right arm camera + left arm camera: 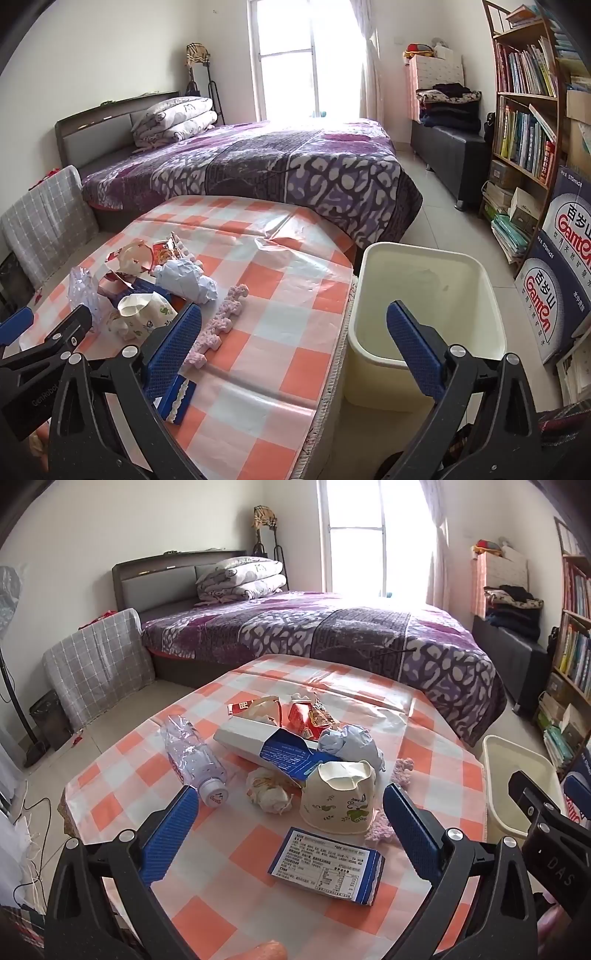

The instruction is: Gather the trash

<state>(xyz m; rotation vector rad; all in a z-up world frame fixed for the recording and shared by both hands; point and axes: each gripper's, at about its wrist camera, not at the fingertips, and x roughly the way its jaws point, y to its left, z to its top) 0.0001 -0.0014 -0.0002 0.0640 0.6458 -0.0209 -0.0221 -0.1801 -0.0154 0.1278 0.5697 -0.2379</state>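
Note:
Trash lies on a table with an orange-checked cloth point(236, 904): a crushed clear bottle point(192, 757), a crushed paper cup point(340, 797), a flat blue-and-white packet point(327, 866), a long blue-and-white box point(266, 747), crumpled white paper point(267, 790), a pale blue paper ball point(351, 744), red wrappers point(306, 716) and a pink foam strip point(221, 317). My left gripper point(291, 827) is open above the table's near side, in front of the cup. My right gripper point(295, 347) is open and empty, over the table's right edge beside a cream bin point(424, 295).
The cream bin stands on the floor right of the table and looks empty. A bed with a purple cover point(332, 631) lies behind the table. A bookshelf point(528, 110) and water cartons point(557, 288) stand at the right. A black bin point(50, 716) sits on the floor at the left.

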